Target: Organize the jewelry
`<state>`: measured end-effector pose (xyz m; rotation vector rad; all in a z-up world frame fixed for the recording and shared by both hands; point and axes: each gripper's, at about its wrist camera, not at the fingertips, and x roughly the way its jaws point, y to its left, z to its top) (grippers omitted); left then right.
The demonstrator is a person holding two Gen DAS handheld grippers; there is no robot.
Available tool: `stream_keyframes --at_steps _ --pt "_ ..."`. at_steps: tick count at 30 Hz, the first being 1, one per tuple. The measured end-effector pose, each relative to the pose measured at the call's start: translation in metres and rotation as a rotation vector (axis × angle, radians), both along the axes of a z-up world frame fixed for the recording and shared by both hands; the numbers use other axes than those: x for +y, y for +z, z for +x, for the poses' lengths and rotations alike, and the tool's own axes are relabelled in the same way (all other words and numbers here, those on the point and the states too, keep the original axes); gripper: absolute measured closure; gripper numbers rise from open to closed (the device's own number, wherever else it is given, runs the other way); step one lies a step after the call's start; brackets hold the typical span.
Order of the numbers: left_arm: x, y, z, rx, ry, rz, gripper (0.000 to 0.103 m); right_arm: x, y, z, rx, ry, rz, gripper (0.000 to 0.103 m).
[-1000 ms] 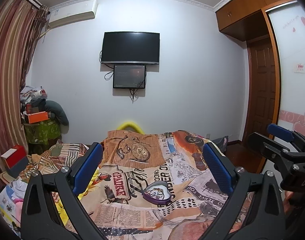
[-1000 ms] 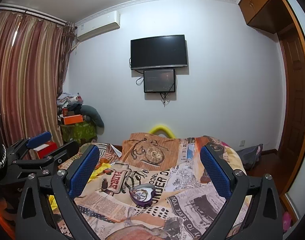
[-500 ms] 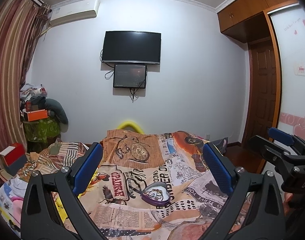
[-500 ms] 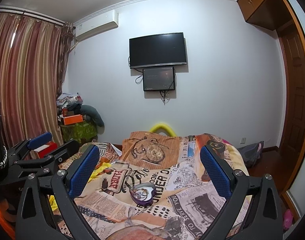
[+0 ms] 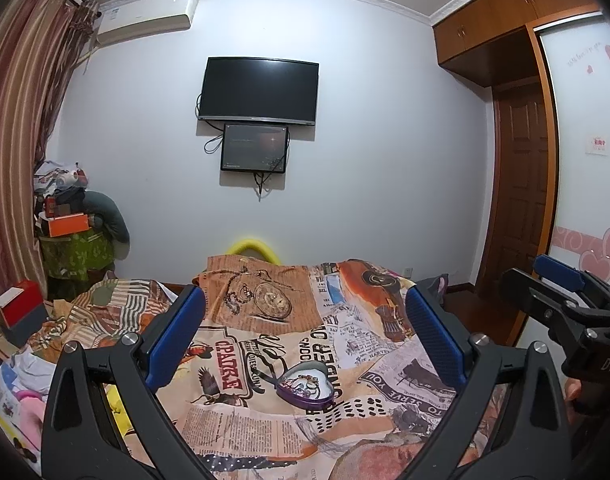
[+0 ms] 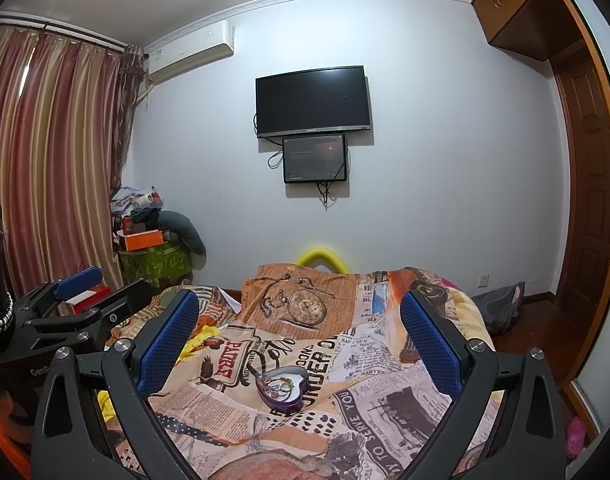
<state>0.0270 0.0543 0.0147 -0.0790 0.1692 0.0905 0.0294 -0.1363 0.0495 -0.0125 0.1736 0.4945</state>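
A purple heart-shaped tin (image 5: 307, 385) (image 6: 283, 386) lies open on the bed and holds a tangle of jewelry (image 5: 304, 382) (image 6: 279, 385). My left gripper (image 5: 305, 336) hovers above and short of the tin, fingers wide open, nothing between them. My right gripper (image 6: 299, 340) is likewise open and empty, held back from the tin. Each gripper shows at the edge of the other's view: the right gripper (image 5: 561, 292) at the right edge, the left gripper (image 6: 89, 296) at the left edge.
The bed carries a newspaper-print cover (image 5: 265, 360) (image 6: 345, 360). Piled clothes and boxes (image 5: 73, 236) (image 6: 153, 236) stand by the curtain at left. A TV (image 5: 259, 92) hangs on the far wall. A wooden door (image 5: 521, 208) and a bag on the floor (image 6: 501, 308) are at right.
Both views have shifted slightly, so the tin sits a little lower and nearer the centre between the fingers. Both grippers remain open.
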Motion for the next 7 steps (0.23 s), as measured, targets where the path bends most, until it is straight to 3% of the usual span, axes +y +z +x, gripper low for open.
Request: stream_keyframes --at_steps 7 --pt "-0.0008 -0.0023 0.0006 0.005 -0.009 0.001 0.002 0.0009 0.0001 0.0008 0.002 0.0 -0.005 0.003"
